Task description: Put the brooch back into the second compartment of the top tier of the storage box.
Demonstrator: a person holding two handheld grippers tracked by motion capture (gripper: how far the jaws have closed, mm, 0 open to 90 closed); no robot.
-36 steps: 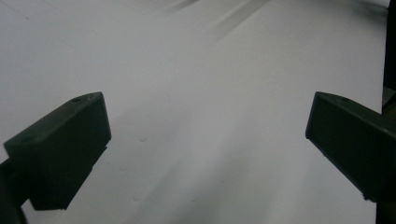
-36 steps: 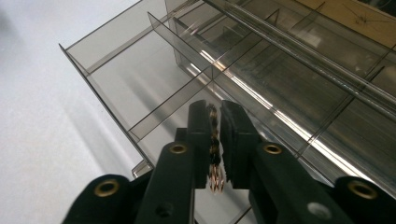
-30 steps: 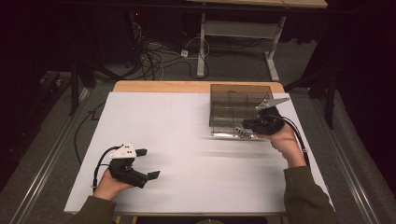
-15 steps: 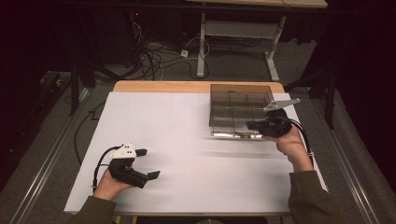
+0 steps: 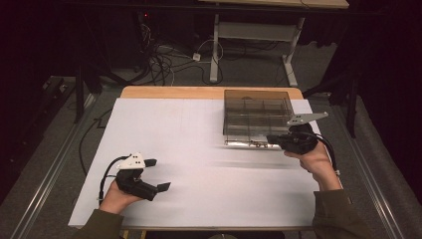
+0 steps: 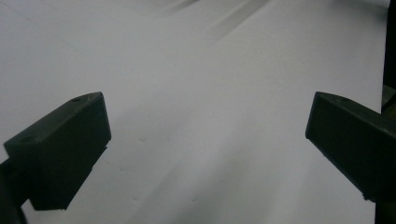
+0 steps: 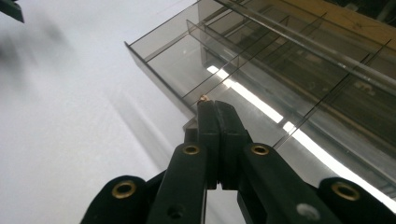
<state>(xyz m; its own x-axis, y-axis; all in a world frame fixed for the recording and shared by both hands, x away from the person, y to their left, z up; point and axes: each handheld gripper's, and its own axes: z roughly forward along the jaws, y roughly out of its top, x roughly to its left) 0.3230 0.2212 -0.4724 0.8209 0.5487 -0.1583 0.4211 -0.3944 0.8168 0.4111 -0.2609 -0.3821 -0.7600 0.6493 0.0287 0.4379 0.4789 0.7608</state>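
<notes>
Holding two grippers over a white-covered counter (image 5: 209, 139).

Left gripper (image 5: 160, 175): near the counter's near-left corner, in my left hand (image 5: 117, 196), jaws spread wide with nothing between them. In the left gripper view both jaws stand far apart over bare white surface.

Right gripper (image 5: 271, 140): toward the counter's right edge, in my right hand (image 5: 313, 159), jaws pressed together. In the right gripper view a tiny brass-coloured bit (image 7: 203, 98) sits at the closed tips; I cannot tell what it is, or whether it is pinched or part of the gripper.

Box (image 5: 257, 117): clear smoky plastic, divided into compartments, at the far-right part of the counter, close to the far edge. Right gripper tips sit at the box's near edge. Small metallic bits (image 5: 249, 144) lie along that near edge; too small to name.

Floor beyond the far edge: cables (image 5: 164, 59) and a desk frame (image 5: 254, 35).
</notes>
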